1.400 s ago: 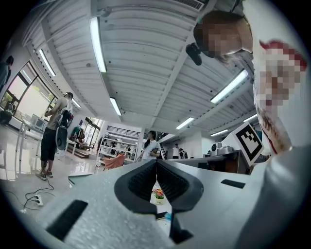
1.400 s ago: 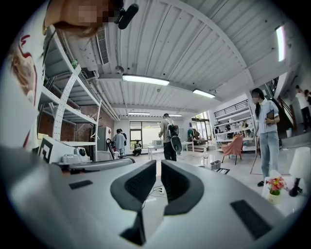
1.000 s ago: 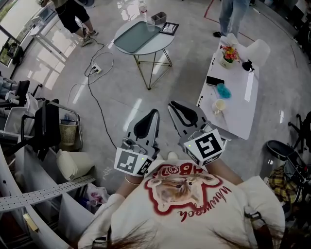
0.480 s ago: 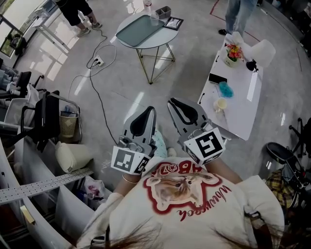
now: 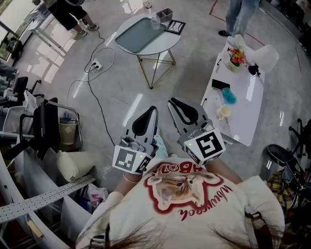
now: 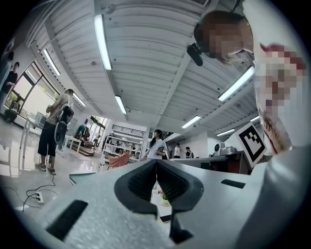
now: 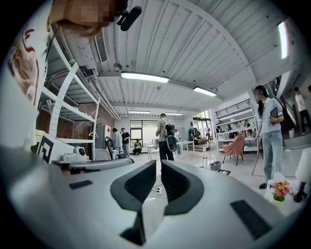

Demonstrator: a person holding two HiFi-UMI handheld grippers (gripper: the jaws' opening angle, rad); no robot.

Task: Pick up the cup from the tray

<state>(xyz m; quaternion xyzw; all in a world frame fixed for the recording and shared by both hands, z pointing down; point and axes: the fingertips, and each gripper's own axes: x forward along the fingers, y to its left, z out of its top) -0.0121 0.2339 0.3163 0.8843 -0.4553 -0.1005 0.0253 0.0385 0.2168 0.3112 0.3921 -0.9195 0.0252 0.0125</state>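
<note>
A round white table [image 5: 160, 46] stands far ahead in the head view and carries a grey-green tray [image 5: 138, 35]. A clear cup [image 5: 155, 23] stands at the tray's far end. I cannot tell whether it is on the tray or just beside it. My left gripper [image 5: 144, 116] and right gripper [image 5: 181, 108] are side by side close to my chest, over the floor and far short of the table. Both are shut with nothing between the jaws, as the left gripper [image 6: 156, 163] and the right gripper [image 7: 159, 163] show in their own views.
A bottle [image 5: 147, 6], a grey box [image 5: 165, 14] and a framed card [image 5: 175, 26] share the round table. A long white table [image 5: 243, 121] at the right holds flowers [image 5: 236, 57], a phone [image 5: 221, 84] and a pale cup [image 5: 223, 112]. A power strip [image 5: 95, 64] with cable lies on the floor. Racks and a cart [image 5: 48, 126] are at the left.
The head view has drifted slightly, so the round table sits a little further right in the picture. Both grippers stay shut near my chest.
</note>
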